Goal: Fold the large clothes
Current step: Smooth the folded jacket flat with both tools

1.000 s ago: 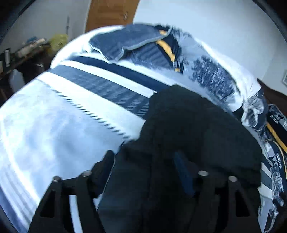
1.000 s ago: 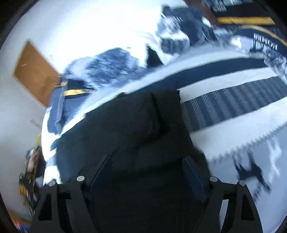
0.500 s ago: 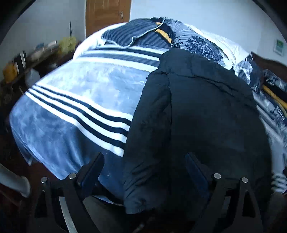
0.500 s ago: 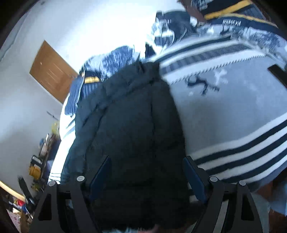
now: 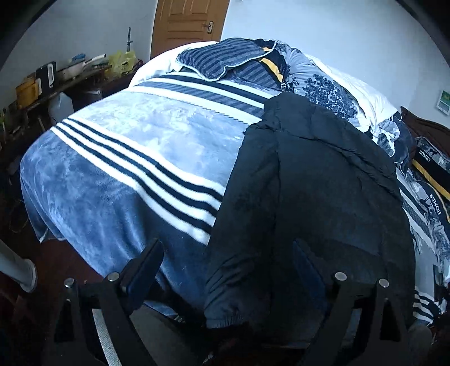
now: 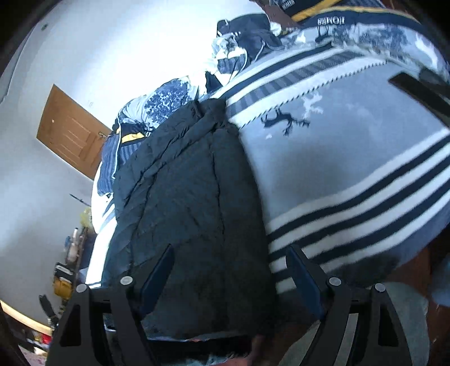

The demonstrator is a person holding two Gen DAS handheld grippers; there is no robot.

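A large black padded jacket (image 5: 315,191) lies lengthwise on the bed, its hem hanging over the near edge. It also shows in the right wrist view (image 6: 191,202). My left gripper (image 5: 227,259) is open and empty, held back from the bed's edge with the jacket's hem between its fingers' lines of sight. My right gripper (image 6: 227,261) is open and empty, just before the jacket's hem.
A blue blanket with white and dark stripes (image 5: 126,157) covers the bed. Pillows and folded quilts (image 5: 253,64) pile at the far end. A cluttered side table (image 5: 56,78) stands left, a wooden door (image 5: 185,25) behind.
Both grippers have pulled back from over the jacket to the foot of the bed. The jacket now lies stretched out flat, and both grippers stay open.
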